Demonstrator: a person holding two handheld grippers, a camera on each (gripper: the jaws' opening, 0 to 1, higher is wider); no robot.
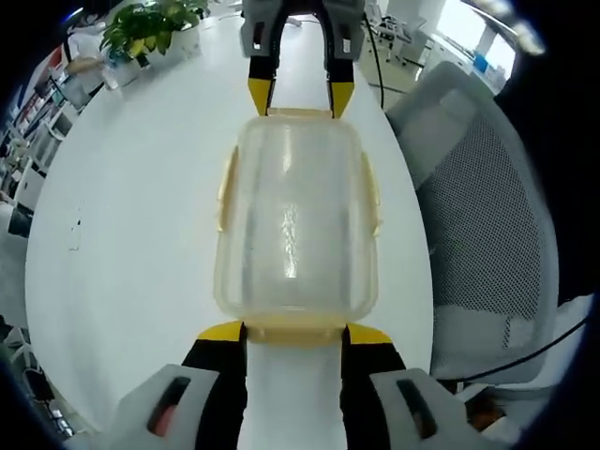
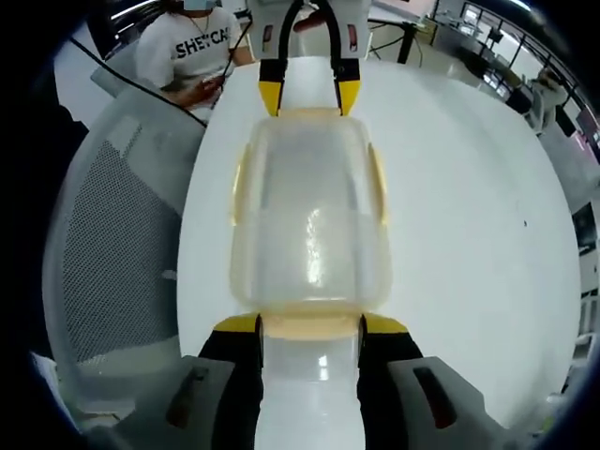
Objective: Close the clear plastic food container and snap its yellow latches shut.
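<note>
Yellow-tipped black jaws of the left gripper (image 1: 295, 330) stand spread at the bottom of the left gripper view, their tips at either side of the near yellow latch (image 1: 296, 327) of the clear plastic food container (image 1: 296, 220), without clamping it. That container lies flat on the white table (image 1: 141, 216), its frosted lid on, pale yellow latches along all four edges. At its far end the right gripper (image 1: 301, 97) reaches in, jaws likewise parted at the latch there. In the right gripper view the same container (image 2: 311, 220) lies between the two grippers, right gripper (image 2: 310, 324) near and left gripper (image 2: 309, 97) far. A mesh office chair (image 1: 487, 216) stands beside the table, and a potted plant (image 1: 150, 26) sits at its far end.
</note>
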